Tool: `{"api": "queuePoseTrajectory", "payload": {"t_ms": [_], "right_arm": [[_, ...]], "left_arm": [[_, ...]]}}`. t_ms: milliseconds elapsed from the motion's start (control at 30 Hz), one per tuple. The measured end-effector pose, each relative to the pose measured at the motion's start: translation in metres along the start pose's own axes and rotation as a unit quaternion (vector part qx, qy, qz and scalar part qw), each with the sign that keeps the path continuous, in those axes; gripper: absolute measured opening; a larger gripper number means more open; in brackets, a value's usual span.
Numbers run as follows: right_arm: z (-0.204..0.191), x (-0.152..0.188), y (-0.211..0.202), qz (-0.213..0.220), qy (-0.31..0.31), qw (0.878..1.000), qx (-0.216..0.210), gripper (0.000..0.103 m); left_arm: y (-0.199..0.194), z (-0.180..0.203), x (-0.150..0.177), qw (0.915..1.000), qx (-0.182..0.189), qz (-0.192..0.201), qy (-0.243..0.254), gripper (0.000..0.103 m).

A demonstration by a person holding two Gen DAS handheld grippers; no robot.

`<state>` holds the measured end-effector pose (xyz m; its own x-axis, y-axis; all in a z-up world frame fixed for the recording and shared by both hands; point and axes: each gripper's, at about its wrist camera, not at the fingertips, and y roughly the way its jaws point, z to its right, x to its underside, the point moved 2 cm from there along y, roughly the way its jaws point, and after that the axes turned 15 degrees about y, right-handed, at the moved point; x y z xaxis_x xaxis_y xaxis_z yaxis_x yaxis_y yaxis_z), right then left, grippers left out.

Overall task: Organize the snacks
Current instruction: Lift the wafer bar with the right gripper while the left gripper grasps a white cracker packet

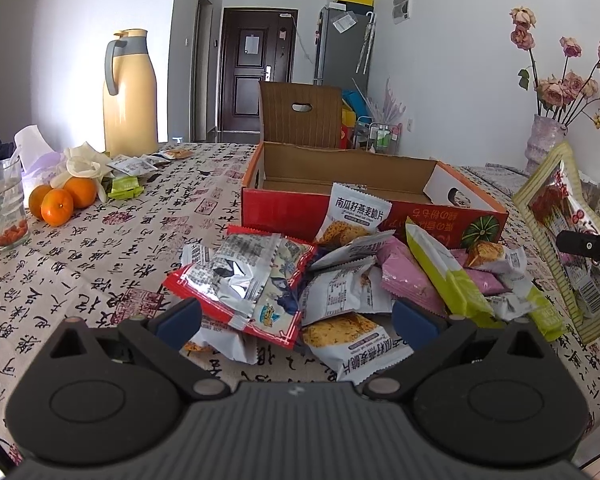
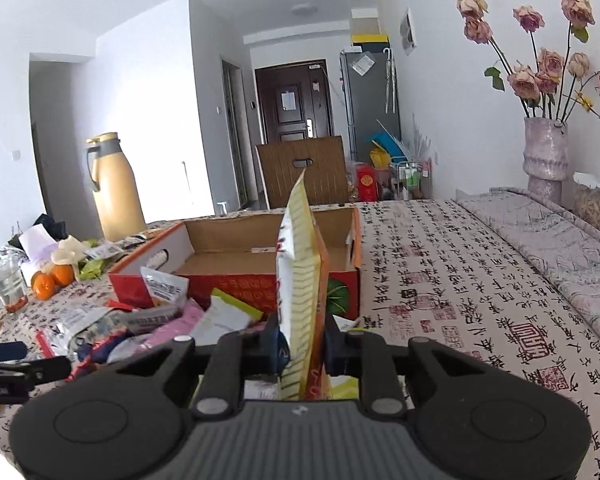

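A heap of snack packets (image 1: 340, 280) lies on the tablecloth in front of an open red cardboard box (image 1: 284, 206). My left gripper (image 1: 296, 322) hovers low over the near side of the heap, open, its blue pads (image 1: 180, 320) wide apart and pressing on nothing. My right gripper (image 2: 302, 344) is shut on a yellow striped snack bag (image 2: 300, 264), which stands upright between the pads, lifted above the heap (image 2: 160, 320) and just in front of the box (image 2: 236, 284). The left wrist view shows that bag (image 1: 556, 236) at the right edge, where the right gripper's tip (image 1: 588, 246) holds it.
A beige thermos jug (image 1: 130, 96), three oranges (image 1: 62, 202), a glass (image 1: 4, 208) and loose wrappers sit at the left. A vase of dried roses (image 2: 546, 156) stands at the back right. A wooden chair back (image 2: 304, 172) rises behind the box.
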<state>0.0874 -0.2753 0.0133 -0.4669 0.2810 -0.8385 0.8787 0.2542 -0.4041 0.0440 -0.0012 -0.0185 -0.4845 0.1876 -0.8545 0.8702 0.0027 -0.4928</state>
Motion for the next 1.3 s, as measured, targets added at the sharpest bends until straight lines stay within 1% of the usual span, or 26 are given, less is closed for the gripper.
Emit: {"api": "queuePoseTrajectory", "payload": {"t_ms": [167,333,433,467,500,567,667,767,867,900,933,1067,1100,1300], "right_arm": [[-0.006,0.003,-0.006,0.006,0.006,1.0,-0.008,0.019],[-0.01,0.011,-0.007,-0.003,0.004,1.0,-0.013,0.019],[-0.01,0.016,-0.007,-0.01,0.005,1.0,-0.016,0.019],[-0.011,0.018,-0.007,-0.014,0.004,1.0,-0.018,0.019],[-0.011,0.018,-0.007,-0.014,0.004,1.0,-0.018,0.019],[-0.011,0.02,-0.007,-0.015,0.004,1.0,-0.021,0.019],[-0.011,0.022,-0.007,-0.017,0.005,1.0,-0.024,0.019],[-0.01,0.024,-0.006,-0.02,0.007,0.999,-0.026,0.019],[-0.008,0.025,-0.003,-0.025,0.009,0.999,-0.026,0.019],[-0.008,0.026,-0.002,-0.026,0.01,0.999,-0.025,0.019],[-0.008,0.026,-0.002,-0.028,0.011,0.999,-0.026,0.019],[-0.006,0.03,0.0,-0.034,0.013,0.999,-0.024,0.019],[-0.006,0.03,0.001,-0.035,0.013,0.999,-0.024,0.019],[-0.007,0.032,0.001,-0.036,0.014,0.999,-0.024,0.019]], "left_arm": [[0.0,0.009,-0.002,0.9997,0.02,0.001,0.011,0.103],[0.004,0.019,-0.002,0.9992,0.037,-0.007,0.016,0.103],[0.006,0.025,-0.004,0.9989,0.041,-0.009,0.022,0.092],[0.007,0.027,-0.004,0.9988,0.042,-0.011,0.024,0.086],[0.009,0.03,-0.005,0.9987,0.041,-0.015,0.027,0.081],[0.016,0.034,-0.007,0.9984,0.041,-0.028,0.028,0.074],[0.027,0.036,-0.007,0.9977,0.034,-0.054,0.022,0.069],[0.039,0.034,-0.007,0.9963,0.026,-0.082,0.002,0.067],[0.046,0.034,-0.006,0.9948,0.022,-0.099,-0.004,0.058],[0.048,0.034,-0.005,0.9944,0.02,-0.104,-0.006,0.058],[0.049,0.034,-0.004,0.9941,0.019,-0.107,-0.007,0.058],[0.049,0.031,-0.002,0.9932,0.018,-0.114,-0.015,0.05],[0.049,0.031,-0.001,0.9932,0.019,-0.114,-0.015,0.045],[0.044,0.032,0.001,0.994,0.025,-0.106,-0.005,0.041]]}}
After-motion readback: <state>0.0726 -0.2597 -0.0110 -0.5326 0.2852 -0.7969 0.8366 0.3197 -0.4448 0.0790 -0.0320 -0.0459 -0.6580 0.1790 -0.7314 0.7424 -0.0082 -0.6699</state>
